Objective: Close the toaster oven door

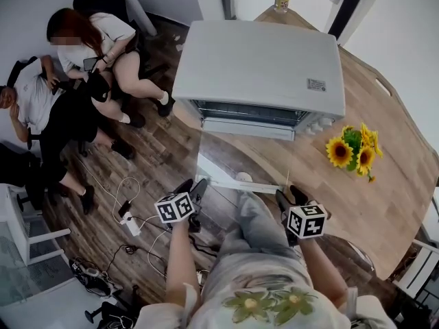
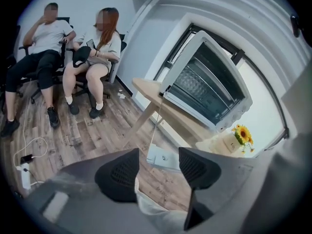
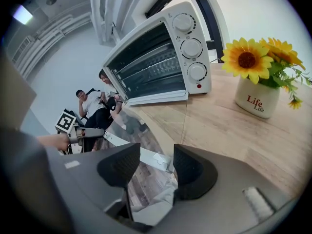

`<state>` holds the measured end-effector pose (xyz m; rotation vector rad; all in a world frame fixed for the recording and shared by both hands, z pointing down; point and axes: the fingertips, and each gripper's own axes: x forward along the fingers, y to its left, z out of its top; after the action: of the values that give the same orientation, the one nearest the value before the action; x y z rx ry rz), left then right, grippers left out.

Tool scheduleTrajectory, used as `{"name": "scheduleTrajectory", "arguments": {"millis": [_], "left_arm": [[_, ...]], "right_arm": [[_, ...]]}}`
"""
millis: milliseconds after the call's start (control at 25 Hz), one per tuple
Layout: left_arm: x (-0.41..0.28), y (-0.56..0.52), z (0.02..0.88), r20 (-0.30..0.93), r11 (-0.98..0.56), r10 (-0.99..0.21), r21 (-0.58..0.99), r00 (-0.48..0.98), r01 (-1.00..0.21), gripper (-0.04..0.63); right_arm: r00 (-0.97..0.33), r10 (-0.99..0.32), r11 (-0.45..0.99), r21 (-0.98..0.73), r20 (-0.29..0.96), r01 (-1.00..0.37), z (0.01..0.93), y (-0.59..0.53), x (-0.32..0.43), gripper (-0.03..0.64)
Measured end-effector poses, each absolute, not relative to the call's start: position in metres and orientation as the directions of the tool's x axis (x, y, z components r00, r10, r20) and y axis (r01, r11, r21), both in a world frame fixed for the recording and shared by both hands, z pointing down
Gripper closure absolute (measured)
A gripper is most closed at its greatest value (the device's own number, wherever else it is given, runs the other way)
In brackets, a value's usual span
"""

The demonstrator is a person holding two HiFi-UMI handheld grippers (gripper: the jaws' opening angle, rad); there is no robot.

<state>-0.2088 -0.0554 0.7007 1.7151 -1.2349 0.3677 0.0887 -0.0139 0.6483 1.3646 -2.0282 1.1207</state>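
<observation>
1. Head view: the toaster oven (image 1: 260, 67) sits at the table's (image 1: 384, 204) far left edge. Its door (image 1: 236, 153) lies dropped flat toward the person and overhangs the table's near edge. The handle (image 1: 240, 179) runs left to right along the door's near rim. The left gripper (image 1: 192, 187) is just beside the handle's left end and the right gripper (image 1: 290, 196) just beside its right end; contact unclear
2. Left gripper view: jaws spread, nothing pinched. The handle (image 2: 163, 157) end shows ahead through the gap, with the toaster oven (image 2: 209, 87) up beyond
3. Right gripper view: jaws spread and empty. The handle (image 3: 148, 158) crosses just ahead of the gap. Judgement: the door needs lifting at its near rim, up and away, and both grippers look about equally near
</observation>
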Motion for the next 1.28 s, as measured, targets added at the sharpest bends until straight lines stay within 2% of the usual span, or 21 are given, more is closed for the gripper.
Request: {"name": "scheduleTrajectory", "arguments": {"millis": [440, 600, 1280], "left_arm": [[-0.200, -0.062, 0.713, 0.689, -0.013, -0.530, 0.576, 0.494, -0.817, 0.341], [-0.202, -0.062, 0.715, 0.705, -0.002, -0.526, 0.559, 0.476, -0.829, 0.390], [-0.207, -0.060, 0.700, 0.678, 0.007, -0.548, 0.589, 0.490, -0.808, 0.423]], "right_arm": [[-0.404, -0.526, 0.186, -0.362, 0.749, -0.914, 0.655, -0.019, 0.081, 0.397], [-0.401, -0.525, 0.194, -0.353, 0.751, -0.915, 0.655, -0.021, 0.080, 0.395], [-0.381, -0.534, 0.261, -0.281, 0.755, -0.924, 0.644, -0.011, 0.084, 0.367]]}}
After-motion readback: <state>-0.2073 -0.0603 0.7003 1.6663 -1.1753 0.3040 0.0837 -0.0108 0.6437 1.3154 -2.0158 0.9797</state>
